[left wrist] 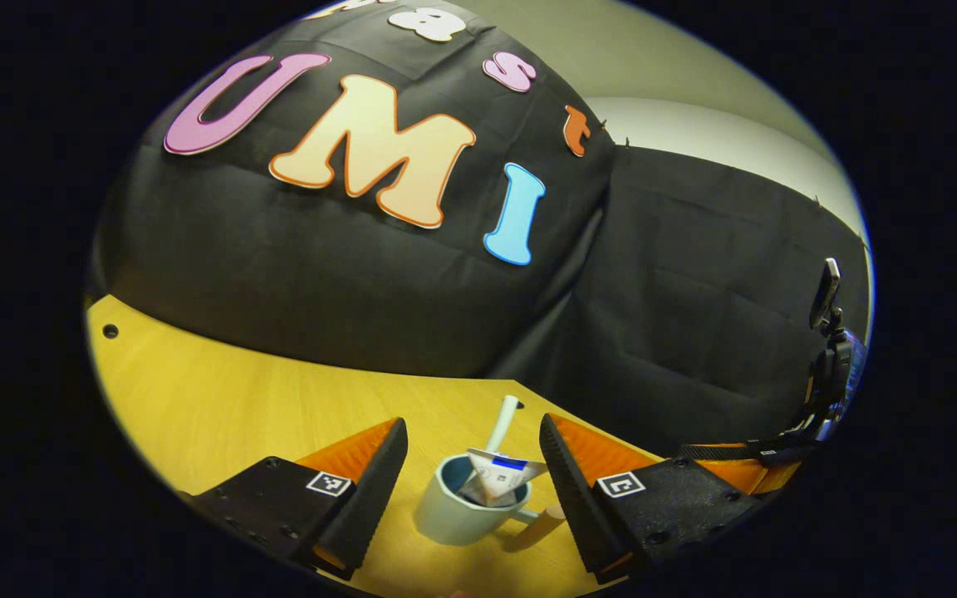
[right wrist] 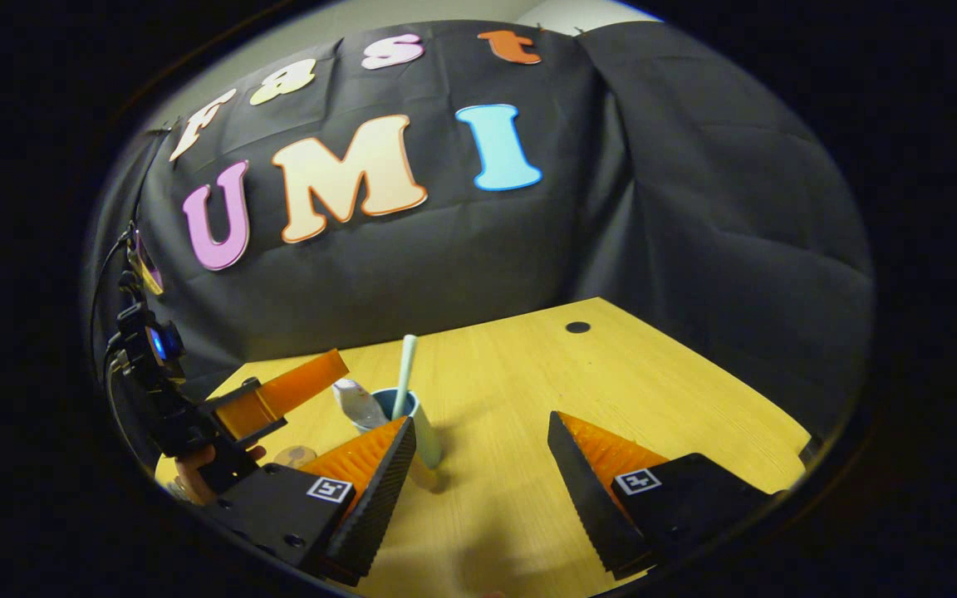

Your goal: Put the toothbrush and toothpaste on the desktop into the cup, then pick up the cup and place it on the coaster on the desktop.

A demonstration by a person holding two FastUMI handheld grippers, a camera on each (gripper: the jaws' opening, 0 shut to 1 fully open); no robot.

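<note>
A: Where is the cup [left wrist: 466, 508]?

B: On the counter [left wrist: 221, 399], between the spread fingers of my left hand-held gripper [left wrist: 472, 473], untouched. The toothbrush [left wrist: 502, 423] and toothpaste [left wrist: 497, 477] stand in it.

A: And your right hand-held gripper [right wrist: 483, 465]?

B: Wide open, holding nothing, the cup just beyond its left finger. A coaster [right wrist: 296, 455] lies near the cup.

Desktop [right wrist: 528, 390]: wood-grain, smooth, satin sheen. Cup [left wrist: 453, 519]: glazed ceramic look, glossy. Toothpaste [left wrist: 497, 477]: crinkled plastic tube, semi-gloss. Toothbrush [right wrist: 404, 374]: smooth plastic handle, matt. Booth wall cloth [right wrist: 694, 208]: matt fabric, creased.
</note>
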